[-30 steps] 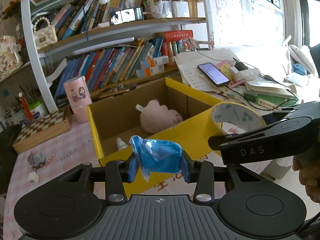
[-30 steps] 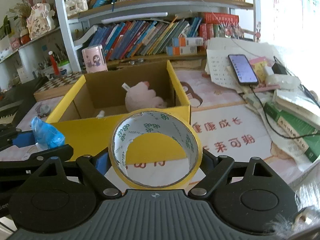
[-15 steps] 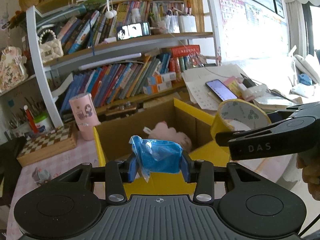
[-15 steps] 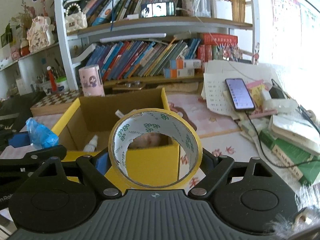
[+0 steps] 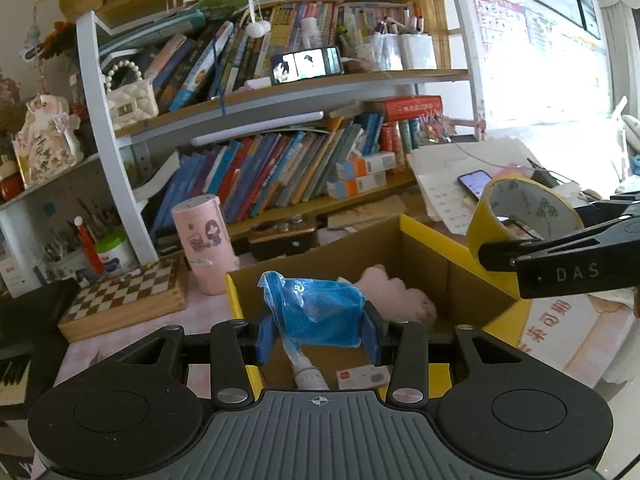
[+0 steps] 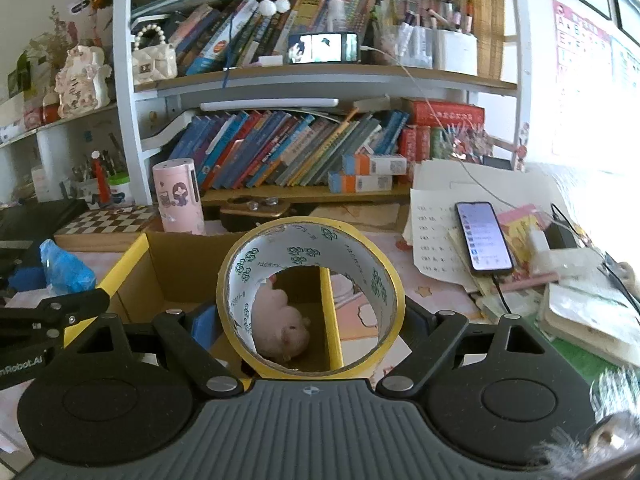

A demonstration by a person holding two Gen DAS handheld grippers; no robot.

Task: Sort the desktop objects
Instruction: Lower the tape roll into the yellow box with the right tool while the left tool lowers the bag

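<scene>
My left gripper (image 5: 318,330) pinches a blue plastic packet (image 5: 320,312) above the yellow cardboard box's (image 5: 416,226) near rim, open floor ahead around the pink plush toy (image 5: 404,300). My right gripper (image 6: 310,326) clamps a yellow tape roll (image 6: 310,300) at three o'clock, over the box's right wall; its finger reads "DAS".

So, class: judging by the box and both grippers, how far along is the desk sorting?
Done: a pink plush toy and a small bottle lie in the yellow box. In hand: the left gripper grips a blue packet, and the right gripper grips a tape roll. Left: dropping both in.
</scene>
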